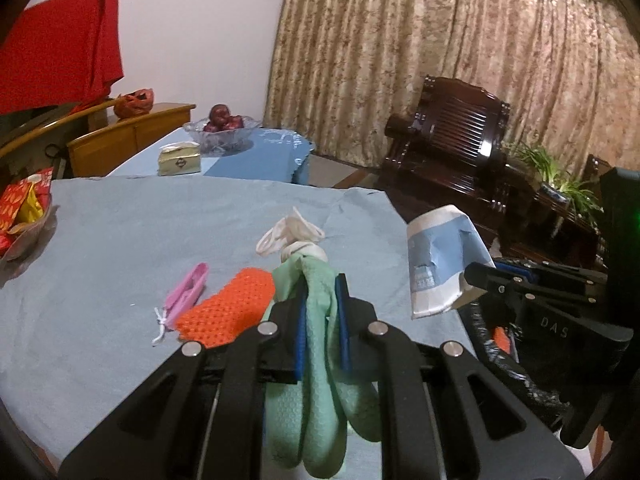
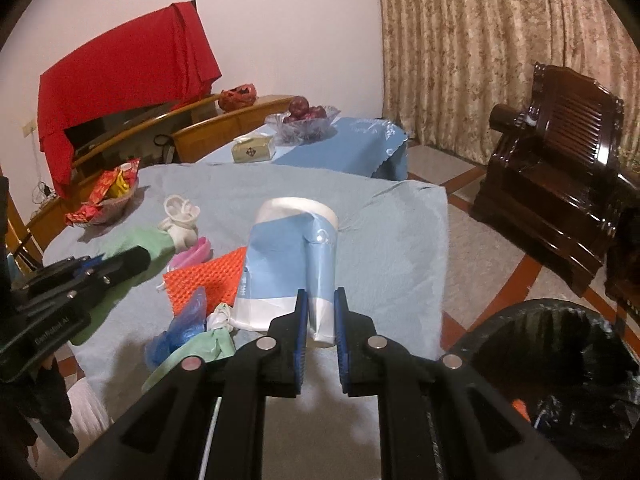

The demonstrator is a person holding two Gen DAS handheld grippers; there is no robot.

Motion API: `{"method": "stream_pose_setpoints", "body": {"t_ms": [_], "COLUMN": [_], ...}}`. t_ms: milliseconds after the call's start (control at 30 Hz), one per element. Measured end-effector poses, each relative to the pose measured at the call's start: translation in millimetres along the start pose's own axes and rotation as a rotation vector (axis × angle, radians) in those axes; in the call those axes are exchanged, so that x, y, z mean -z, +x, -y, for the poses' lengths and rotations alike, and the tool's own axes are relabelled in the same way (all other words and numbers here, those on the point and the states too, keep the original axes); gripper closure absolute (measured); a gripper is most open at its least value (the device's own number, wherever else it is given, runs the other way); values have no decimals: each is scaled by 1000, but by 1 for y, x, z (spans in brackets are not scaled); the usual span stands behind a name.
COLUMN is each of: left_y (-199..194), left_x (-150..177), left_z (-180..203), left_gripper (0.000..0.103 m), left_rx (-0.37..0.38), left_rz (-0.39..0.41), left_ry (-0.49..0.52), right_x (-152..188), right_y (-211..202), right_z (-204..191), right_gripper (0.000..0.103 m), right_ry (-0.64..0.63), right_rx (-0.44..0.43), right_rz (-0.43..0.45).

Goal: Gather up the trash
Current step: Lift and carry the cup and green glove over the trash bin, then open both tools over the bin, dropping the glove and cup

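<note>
Two hand-held grippers are clamped: the left hand-held gripper (image 1: 322, 308) squeezes a green glove (image 1: 316, 360), the right hand-held gripper (image 2: 321, 320) a blue-and-white paper cup (image 2: 288, 256), above the tabletop (image 1: 120, 248).

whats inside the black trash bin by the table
The black trash bin has a black liner, and one orange scrap shows low against the near wall. The bottom is too dark to see, and the right claw, shut on a blue-and-white paper cup, covers part of the rim.
</note>
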State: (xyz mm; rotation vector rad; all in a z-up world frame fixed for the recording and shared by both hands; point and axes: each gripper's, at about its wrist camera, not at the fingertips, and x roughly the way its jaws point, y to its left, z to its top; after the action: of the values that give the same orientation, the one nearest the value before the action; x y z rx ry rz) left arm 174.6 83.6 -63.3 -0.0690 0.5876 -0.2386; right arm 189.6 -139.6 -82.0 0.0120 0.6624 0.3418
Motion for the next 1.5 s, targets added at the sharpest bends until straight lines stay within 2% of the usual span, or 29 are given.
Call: {"method": "stream_pose_setpoints", "body": {"t_ms": [267, 633, 1167, 1500], "left_y": [-4, 3, 45, 81], "left_x": [2, 4, 14, 24], "left_z": [34, 91, 188, 251], "left_gripper": [92, 92, 92, 91], "left_rx": [59, 157, 325, 418], "left_rz": [4, 3, -48, -88], "left_ry": [36, 98, 201, 267], "right_x": [9, 32, 74, 93], "right_y": [-34, -81, -136, -141], "right_z": [25, 80, 166, 206], "right_gripper": [90, 90, 90, 90], "right_ry": [36, 105, 231, 274], "right_rx": [46, 165, 365, 451], "right_rz": [22, 38, 29, -7]}}
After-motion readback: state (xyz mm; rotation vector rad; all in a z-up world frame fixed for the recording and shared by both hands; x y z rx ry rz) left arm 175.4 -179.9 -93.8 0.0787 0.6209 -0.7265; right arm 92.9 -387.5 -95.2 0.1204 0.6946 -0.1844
